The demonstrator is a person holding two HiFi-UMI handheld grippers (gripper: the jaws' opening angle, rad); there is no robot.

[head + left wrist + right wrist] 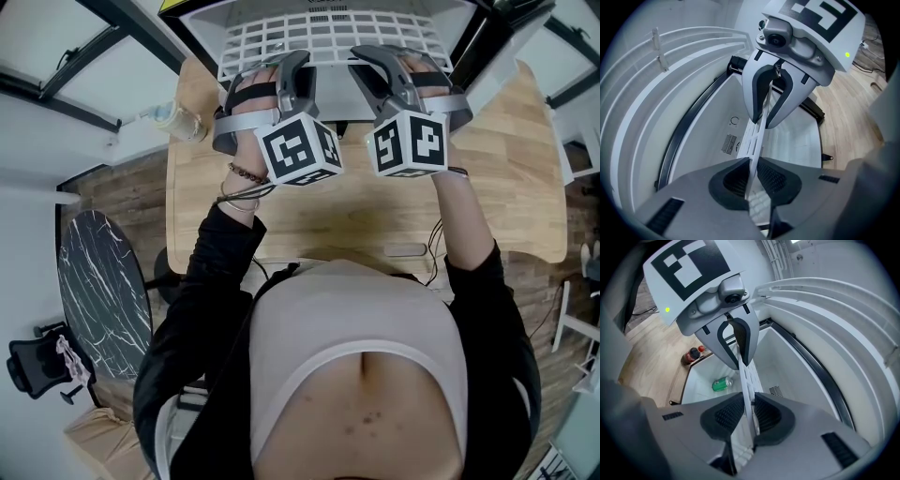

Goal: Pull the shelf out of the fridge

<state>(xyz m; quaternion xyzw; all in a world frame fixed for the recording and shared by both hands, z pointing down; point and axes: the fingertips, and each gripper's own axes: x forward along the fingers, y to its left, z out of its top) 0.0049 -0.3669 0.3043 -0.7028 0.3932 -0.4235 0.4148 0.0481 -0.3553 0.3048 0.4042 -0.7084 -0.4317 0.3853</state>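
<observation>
Two tight grips, left gripper [751, 165] fingers pinching white shelf [328, 42] edge, right gripper [746, 406] likewise.

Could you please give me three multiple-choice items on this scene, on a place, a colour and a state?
1. Where does the green can lie? A in the fridge; B on the table; C on the floor.
2. What colour is the shelf? A black; B white; C green.
3. The left gripper is: A open; B shut on nothing; C shut on the shelf.
Key: 1A, it lies on the fridge's white floor; 2B, its grid is white; 3C, its jaws pinch the shelf's edge.
</observation>
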